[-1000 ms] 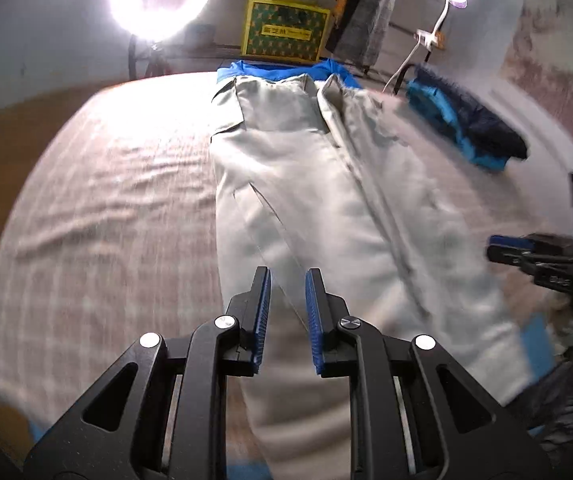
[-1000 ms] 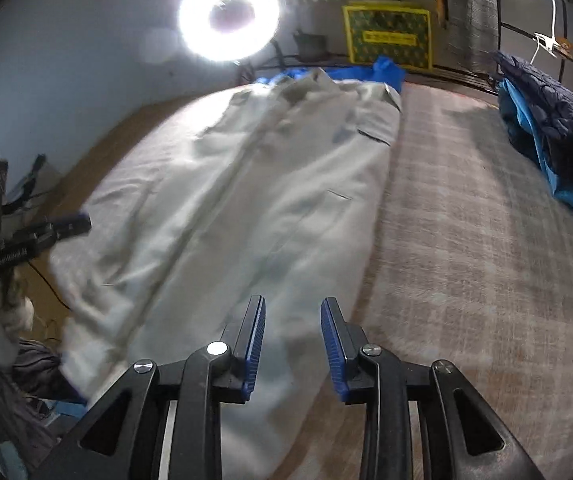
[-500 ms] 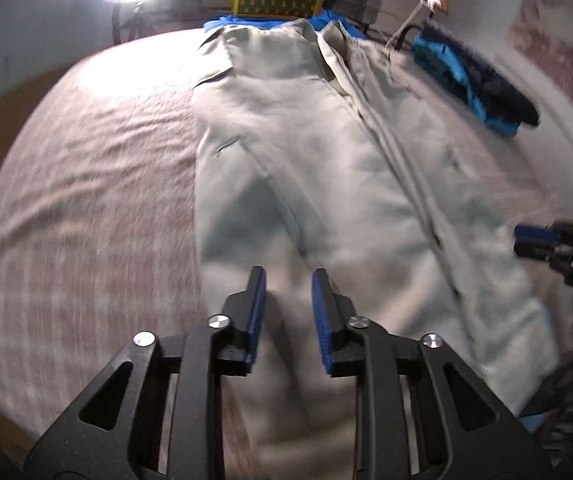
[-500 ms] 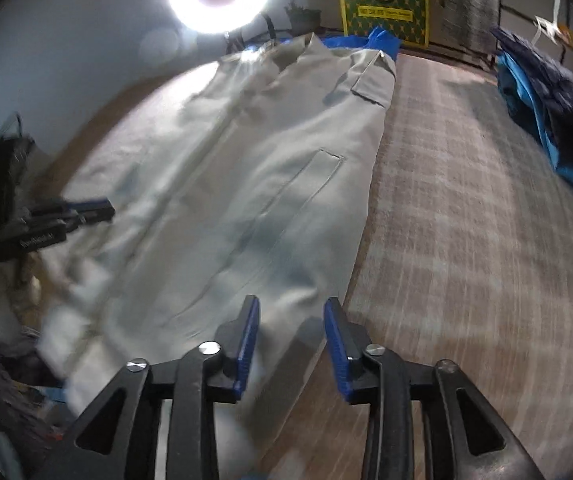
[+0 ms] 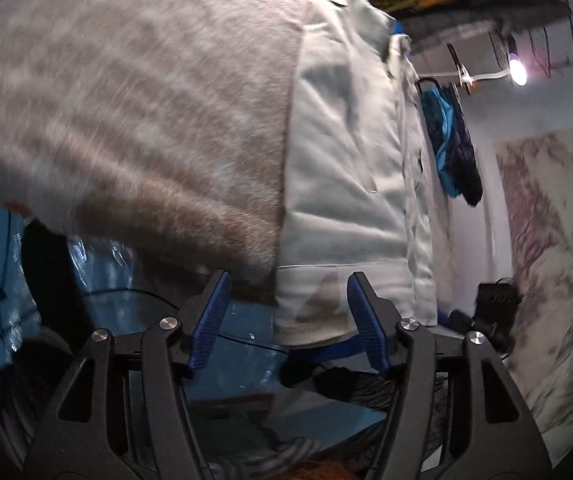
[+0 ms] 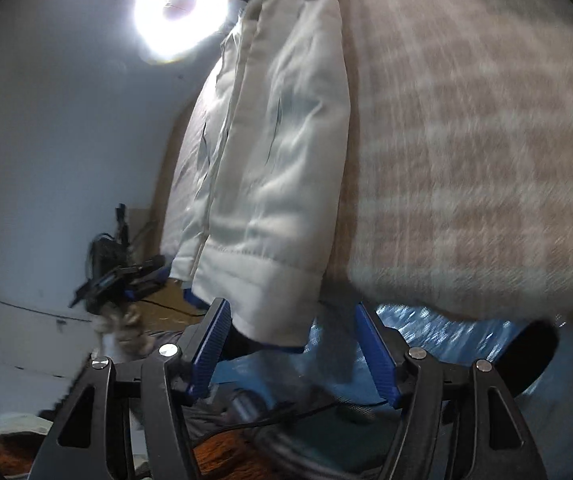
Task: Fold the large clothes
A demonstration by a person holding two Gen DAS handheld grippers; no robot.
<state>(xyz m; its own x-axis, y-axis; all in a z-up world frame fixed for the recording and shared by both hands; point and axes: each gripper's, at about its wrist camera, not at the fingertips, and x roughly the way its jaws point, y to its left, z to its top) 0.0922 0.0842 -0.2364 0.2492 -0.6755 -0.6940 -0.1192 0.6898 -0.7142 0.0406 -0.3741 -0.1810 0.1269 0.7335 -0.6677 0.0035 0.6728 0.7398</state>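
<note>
Both of my hand-held grippers sit at the near end of the bed [image 6: 466, 140], where the pale grey coat [image 5: 342, 168] lies lengthwise on the checked cover. My left hand-held gripper [image 5: 286, 316] has just been opening and stands wide, the coat's hem corner lying ahead between its blue pads, untouched. My right hand-held gripper [image 6: 290, 344] has likewise been opening and is wide, the other hem corner hanging over the bed's edge between its pads, also free. Blur hides finer detail.

coat [image 5: 342, 168]: matt padded cloth | blanket [image 5: 146, 92]: fuzzy plaid weave
</note>
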